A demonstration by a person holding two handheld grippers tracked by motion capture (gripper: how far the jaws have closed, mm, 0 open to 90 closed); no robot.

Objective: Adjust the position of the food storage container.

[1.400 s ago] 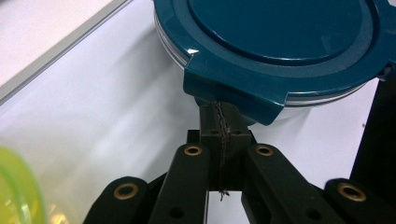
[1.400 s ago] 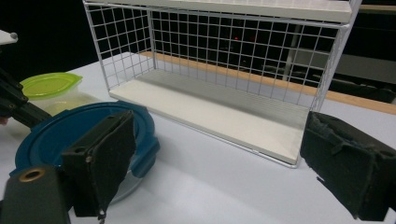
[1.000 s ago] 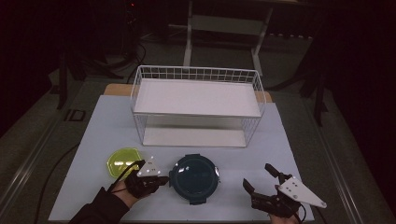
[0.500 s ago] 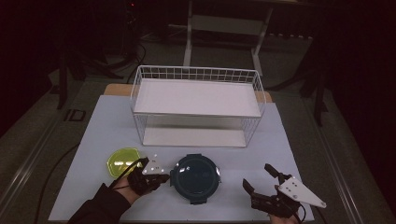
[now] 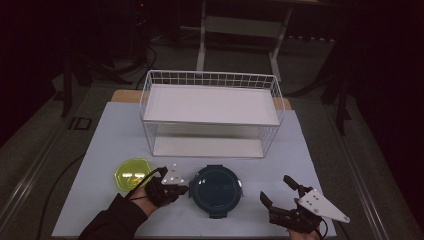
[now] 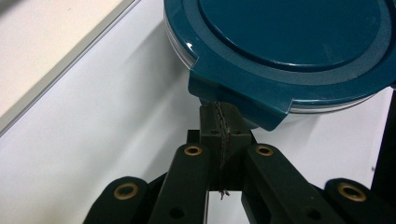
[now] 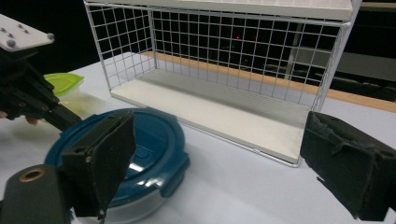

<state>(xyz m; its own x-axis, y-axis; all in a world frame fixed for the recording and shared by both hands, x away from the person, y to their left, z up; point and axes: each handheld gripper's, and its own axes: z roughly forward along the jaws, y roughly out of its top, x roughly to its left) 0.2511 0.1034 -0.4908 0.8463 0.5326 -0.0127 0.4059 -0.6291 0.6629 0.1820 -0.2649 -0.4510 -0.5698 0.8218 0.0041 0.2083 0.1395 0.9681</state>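
A round container (image 5: 215,185) with a dark teal lid sits flat and upright on the white bench (image 5: 310,165), at the lower middle of the high view. The lid is on, with latch tabs sticking out at its rim; below it shows a clear wall. In the left gripper view it takes up the upper right, one latch tab (image 6: 243,100) pointing down toward the frame's middle.

White table (image 5: 115,135) carries a two-tier wire rack (image 5: 210,117) at rear. Front row — yellow-lidded container (image 5: 131,173), dark blue round container (image 5: 216,185). Left gripper (image 5: 181,189) at the blue container's left edge; right gripper (image 5: 277,190) — jaws spread, apart from it.
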